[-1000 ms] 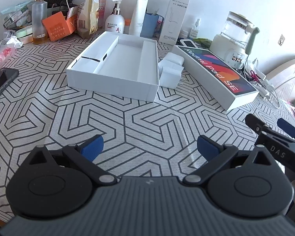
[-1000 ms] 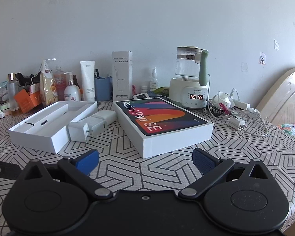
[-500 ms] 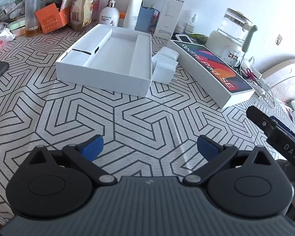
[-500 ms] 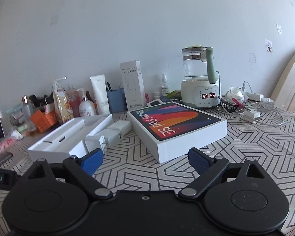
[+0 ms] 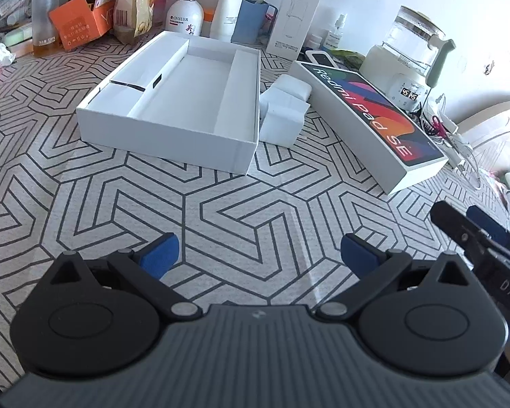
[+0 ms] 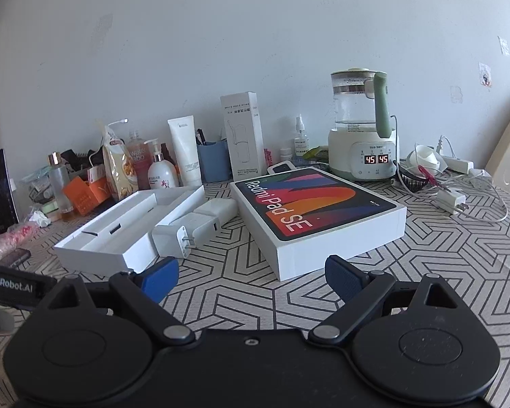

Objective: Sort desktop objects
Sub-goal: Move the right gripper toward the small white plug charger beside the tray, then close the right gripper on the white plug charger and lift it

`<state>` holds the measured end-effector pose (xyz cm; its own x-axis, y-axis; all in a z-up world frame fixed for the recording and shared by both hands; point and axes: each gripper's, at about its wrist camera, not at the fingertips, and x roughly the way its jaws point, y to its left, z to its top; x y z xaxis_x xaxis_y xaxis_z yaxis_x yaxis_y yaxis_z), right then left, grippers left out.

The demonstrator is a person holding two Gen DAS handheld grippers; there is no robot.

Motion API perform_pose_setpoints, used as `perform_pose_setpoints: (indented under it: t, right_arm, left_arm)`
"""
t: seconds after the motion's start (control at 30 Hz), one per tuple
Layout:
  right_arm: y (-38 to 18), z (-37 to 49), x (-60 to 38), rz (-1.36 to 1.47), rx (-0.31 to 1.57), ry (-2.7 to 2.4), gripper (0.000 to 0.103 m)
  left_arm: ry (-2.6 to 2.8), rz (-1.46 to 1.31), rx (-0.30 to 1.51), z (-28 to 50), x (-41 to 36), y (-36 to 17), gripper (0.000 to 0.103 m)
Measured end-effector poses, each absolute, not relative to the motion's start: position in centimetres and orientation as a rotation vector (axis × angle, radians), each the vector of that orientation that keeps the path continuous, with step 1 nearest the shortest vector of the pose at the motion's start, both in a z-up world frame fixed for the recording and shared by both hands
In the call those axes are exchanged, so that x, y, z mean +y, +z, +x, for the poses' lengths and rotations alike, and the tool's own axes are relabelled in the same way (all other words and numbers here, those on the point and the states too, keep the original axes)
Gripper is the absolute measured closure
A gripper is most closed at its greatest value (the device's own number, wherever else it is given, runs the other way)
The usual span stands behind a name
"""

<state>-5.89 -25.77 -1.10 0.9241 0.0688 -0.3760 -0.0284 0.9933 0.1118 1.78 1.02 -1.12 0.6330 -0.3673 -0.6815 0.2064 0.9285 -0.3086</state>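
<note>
Since the earlier frame the left tool [image 5: 257, 250] has slid closer over the surface [image 5: 221, 210] toward the tray [image 5: 173, 102], which now fills more of its view, while the right tool [image 6: 251, 273] has tipped down a little and its jaws have just been closing slightly with nothing between them. Both tools stand wide open and empty, hovering above the patterned surface. Ahead of the left tool lies the open white tray, its compartments bare. Just beside the tray's right wall sit two chargers [image 6: 190, 229], touching each other, and beyond them the tablet box [image 6: 319, 210] lies flat. The right tool faces the near corner of that box, with the chargers off to its left. Farther back, bottles, a tube, a blue cup and a kettle [image 6: 362, 129] line the wall. Nothing is sorted yet; the approach suggests the chargers go into the tray next, and the left tool is nearer to them.
</note>
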Motion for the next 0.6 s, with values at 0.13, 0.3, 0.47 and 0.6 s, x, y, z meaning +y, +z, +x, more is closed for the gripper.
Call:
perform_pose_setpoints:
  t: [0.13, 0.3, 0.47, 0.6]
  right_arm:
    - [0.1, -3.9, -26.4, 0.082, 0.462, 0.152, 0.018]
    - [1.9, -0.3, -26.0, 0.043, 0.564, 0.279, 0.018]
    - [2.5, 3.8, -24.1, -0.082, 0.654, 0.35, 0.018]
    - [1.6, 6.2, -22.4, -0.193, 0.68, 0.386, 0.024]
  left_arm:
    - [-0.32, -0.164, 0.795, 2.5, 0.1, -0.6, 0.0]
    - [-0.35, -0.071, 0.77, 2.9, -1.4, -0.1, 0.0]
    - [-0.369, -0.034, 0.78, 4.2, -2.1, -0.1, 0.0]
    - [-0.323, 0.015, 0.738, 4.9, -1.8, 0.1, 0.0]
